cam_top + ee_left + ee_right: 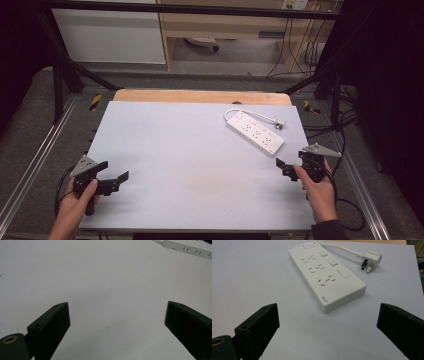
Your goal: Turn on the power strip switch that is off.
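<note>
1. A white power strip (255, 131) lay flat on the far right part of the bench (190, 165), its short cord curled round to a plug (370, 258) just beside it.
2. The right claw (286, 167) hovered near the strip's closer end, jaws spread wide and empty.
3. The left claw (114, 172) was well apart at the near left, also wide open, holding nothing.
</note>
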The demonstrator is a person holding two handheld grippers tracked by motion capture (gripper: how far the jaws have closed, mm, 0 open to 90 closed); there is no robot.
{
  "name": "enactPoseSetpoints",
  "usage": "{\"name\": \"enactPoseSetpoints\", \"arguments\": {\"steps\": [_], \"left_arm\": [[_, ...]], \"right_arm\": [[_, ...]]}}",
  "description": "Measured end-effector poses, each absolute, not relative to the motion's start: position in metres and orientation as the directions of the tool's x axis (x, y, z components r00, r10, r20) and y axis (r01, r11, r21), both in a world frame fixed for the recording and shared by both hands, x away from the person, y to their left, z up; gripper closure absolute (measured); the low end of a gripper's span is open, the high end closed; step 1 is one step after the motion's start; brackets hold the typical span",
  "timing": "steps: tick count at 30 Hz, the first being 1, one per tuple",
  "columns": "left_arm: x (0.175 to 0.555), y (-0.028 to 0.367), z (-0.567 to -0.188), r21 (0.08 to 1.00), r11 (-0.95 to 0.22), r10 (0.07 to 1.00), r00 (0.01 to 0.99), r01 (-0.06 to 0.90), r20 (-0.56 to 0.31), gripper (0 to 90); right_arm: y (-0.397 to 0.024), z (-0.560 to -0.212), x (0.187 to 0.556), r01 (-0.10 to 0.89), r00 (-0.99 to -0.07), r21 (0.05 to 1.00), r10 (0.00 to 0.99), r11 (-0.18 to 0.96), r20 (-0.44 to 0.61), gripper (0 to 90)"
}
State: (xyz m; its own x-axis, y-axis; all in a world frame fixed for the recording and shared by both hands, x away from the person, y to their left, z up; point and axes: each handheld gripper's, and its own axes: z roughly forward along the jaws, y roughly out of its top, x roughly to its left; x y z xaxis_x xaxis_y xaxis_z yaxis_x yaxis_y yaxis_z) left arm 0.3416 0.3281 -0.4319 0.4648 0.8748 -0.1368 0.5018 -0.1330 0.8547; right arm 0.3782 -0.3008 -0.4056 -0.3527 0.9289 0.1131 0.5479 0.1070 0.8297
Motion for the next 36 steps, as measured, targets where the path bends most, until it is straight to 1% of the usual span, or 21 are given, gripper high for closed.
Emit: {"name": "enactPoseSetpoints", "arguments": {"steps": [19,36], "left_arm": [[0.343,0.327,-0.436,0.84,-0.145,0.872,0.468,0.523,-0.141,6.3],[0.343,0.326,-0.438,0.832,-0.15,0.876,0.462,0.534,-0.138,6.3]], "right_arm": [[-0.296,-0.368,0.409,0.498,-0.354,0.86,0.932,0.113,0.083,4.6],[-0.297,-0.361,0.416,0.496,-0.349,0.861,0.934,0.112,0.079,4.5]]}}
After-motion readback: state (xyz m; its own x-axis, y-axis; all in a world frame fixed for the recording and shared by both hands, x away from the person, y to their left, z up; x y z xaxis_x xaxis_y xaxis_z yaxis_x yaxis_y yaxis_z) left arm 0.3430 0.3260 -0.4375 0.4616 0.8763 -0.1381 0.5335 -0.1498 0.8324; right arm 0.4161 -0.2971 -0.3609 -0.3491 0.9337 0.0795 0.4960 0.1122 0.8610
